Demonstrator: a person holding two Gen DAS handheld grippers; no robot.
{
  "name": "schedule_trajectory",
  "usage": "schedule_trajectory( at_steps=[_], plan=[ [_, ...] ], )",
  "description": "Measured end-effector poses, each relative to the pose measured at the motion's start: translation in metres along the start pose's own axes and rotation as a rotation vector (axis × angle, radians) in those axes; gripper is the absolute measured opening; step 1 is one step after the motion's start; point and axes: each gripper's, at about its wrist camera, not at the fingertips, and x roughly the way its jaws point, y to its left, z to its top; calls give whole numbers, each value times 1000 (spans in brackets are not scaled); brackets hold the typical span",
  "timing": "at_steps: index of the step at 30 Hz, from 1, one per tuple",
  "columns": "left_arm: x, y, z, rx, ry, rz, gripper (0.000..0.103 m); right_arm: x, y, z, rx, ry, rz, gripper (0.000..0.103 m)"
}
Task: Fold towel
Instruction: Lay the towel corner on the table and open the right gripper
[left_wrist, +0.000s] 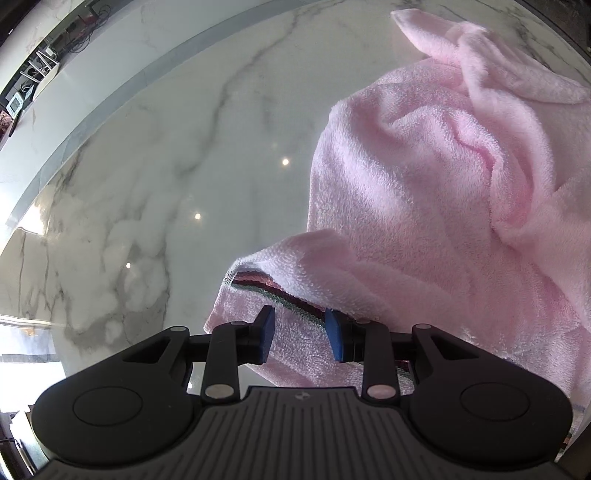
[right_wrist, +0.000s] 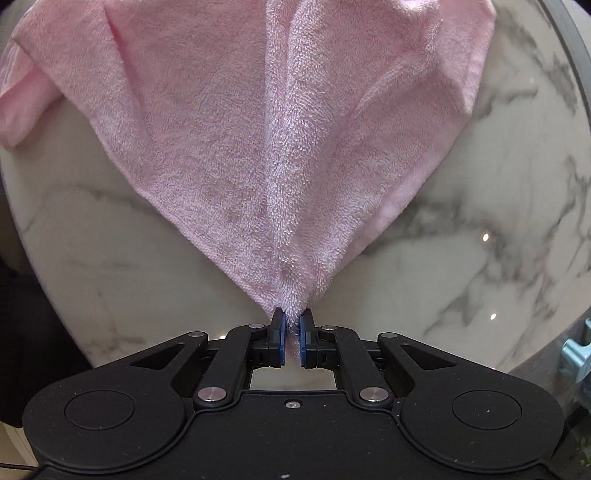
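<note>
Bare marble tabletop lies open left of the crumpled pink towel, which fills the right side. In the right wrist view, free marble flanks the towel's drawn-out corner.

Home: round marble table, towel

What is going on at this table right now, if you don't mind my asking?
A person is folding a pink towel on a marble table with two hand-held grippers. The right gripper has its jaws shut on a pinched corner of the towel, which fans out taut from the grip. The left gripper hovers at the towel's striped corner, jaws apart, with cloth seen between them but not clamped. The rest of the towel lies bunched and crumpled, so no neat fold shows yet.
</note>
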Motion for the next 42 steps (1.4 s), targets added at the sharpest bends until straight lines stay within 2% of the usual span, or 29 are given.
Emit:
schedule_trajectory(
  at_steps=[6,11,15,19,21,24,26,30,32,36,39,42],
  plan=[
    [-3,-8,0,21,24,48,30,33,20,-56,76,56,72,5],
    [-1,-7,1,46,39,66,29,52,34,-91,136,59,109,5],
    [5,-6,6,90,54,117,29,62,46,-107,159,46,130,5],
    [8,-1,11,88,67,172,29,66,55,-113,175,28,145,6],
    [10,2,14,87,73,198,29,68,57,-116,182,8,153,8],
    [12,4,17,85,79,207,29,68,57,-125,184,-28,151,19],
    [8,6,14,69,73,194,29,64,54,-132,189,-55,141,25],
    [-18,-7,3,31,48,141,29,56,36,-146,232,-111,95,25],
    [-30,-16,-4,22,33,112,29,49,31,-147,259,-147,44,25],
    [-45,-40,-22,37,2,25,29,39,34,-138,277,-270,-16,25],
    [-58,-68,-39,59,-6,-67,29,41,46,-124,255,-308,-67,25],
    [-61,-87,-51,61,-3,-111,29,48,49,-115,305,-334,-162,25]
  ],
)
